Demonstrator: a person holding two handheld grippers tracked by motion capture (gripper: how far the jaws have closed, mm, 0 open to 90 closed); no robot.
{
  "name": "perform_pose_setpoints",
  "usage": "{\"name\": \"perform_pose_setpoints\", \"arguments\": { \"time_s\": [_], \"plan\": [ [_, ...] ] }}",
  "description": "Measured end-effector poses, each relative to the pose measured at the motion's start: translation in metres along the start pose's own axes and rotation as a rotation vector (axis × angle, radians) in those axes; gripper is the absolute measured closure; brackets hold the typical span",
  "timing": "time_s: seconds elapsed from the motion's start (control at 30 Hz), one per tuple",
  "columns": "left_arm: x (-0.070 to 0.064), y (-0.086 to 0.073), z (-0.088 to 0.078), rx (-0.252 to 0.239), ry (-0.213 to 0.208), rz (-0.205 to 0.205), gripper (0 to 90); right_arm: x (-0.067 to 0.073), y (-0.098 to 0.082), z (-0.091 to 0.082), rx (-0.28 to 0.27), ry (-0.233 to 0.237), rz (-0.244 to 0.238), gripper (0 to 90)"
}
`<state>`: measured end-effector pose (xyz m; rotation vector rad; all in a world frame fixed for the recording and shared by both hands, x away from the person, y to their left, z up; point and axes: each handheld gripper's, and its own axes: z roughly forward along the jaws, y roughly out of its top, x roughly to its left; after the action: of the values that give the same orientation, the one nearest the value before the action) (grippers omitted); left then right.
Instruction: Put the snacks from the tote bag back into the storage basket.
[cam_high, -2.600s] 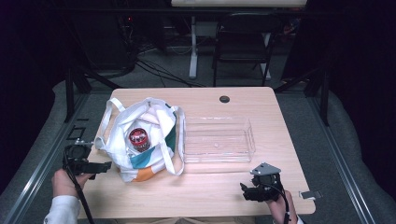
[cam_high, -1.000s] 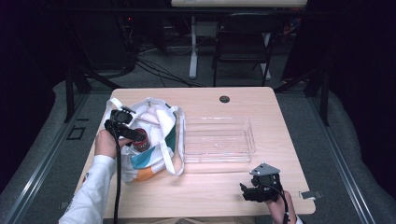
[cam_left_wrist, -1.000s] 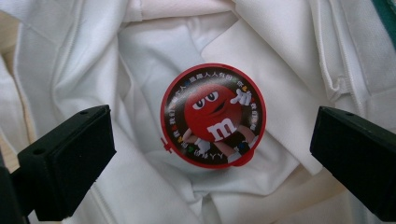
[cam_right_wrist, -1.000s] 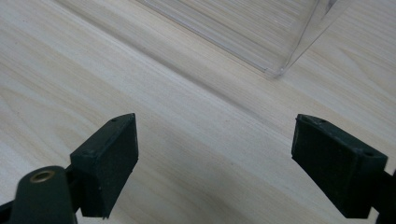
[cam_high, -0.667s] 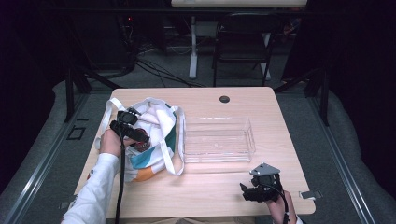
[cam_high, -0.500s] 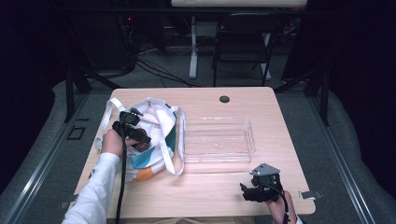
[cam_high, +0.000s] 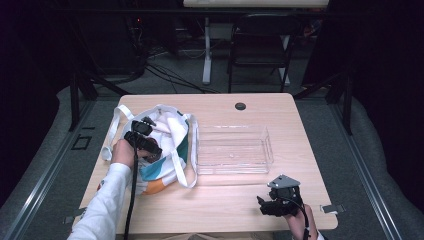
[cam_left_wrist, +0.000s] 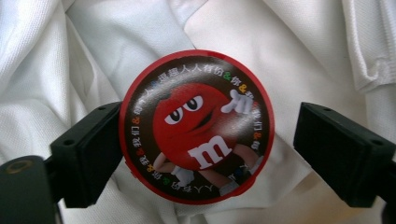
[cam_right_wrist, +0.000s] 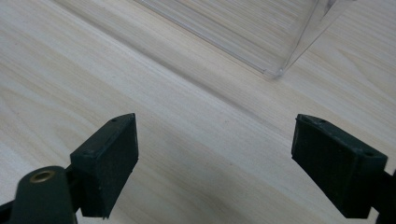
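Left gripper (cam_left_wrist: 205, 154) inside white tote bag (cam_high: 165, 125), fingers just closing around red M&M's tin (cam_left_wrist: 196, 126), one side not yet touching, right gripper (cam_right_wrist: 229, 163) spread wide above bench (cam_right_wrist: 187, 140)

The left hand-held gripper (cam_high: 145, 142) was black, with a black cable trailing from it along a white long sleeve (cam_high: 102, 207). Its blocky, matte black jaws each carried a small screw hole, and a brass-coloured screw sat at the lower left corner. The right hand-held gripper (cam_high: 266, 206) was black too, topped by a grey three-cornered plate.
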<state>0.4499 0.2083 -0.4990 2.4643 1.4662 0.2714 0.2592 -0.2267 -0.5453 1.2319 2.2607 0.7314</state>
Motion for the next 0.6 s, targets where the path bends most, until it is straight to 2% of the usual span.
{"name": "perform_pose_setpoints", "arguments": {
  "time_s": [0.17, 0.3, 0.6],
  "plan": [
    [0.0011, -0.0011, 0.0003, 0.003, 0.018, -0.004, 17.5, -0.0005, 0.0001, -0.0005, 0.004, 0.002, -0.003, 14.2],
    [0.0031, -0.0029, 0.0006, 0.004, 0.027, -0.009, 25.2, -0.0002, 0.0003, -0.0005, 0.002, 0.008, -0.004, 14.2],
    [0.0012, -0.0042, -0.0009, -0.017, 0.035, 0.004, 25.9, -0.0005, 0.0002, -0.0013, 0.007, 0.005, -0.004, 14.2]
  ]
}}
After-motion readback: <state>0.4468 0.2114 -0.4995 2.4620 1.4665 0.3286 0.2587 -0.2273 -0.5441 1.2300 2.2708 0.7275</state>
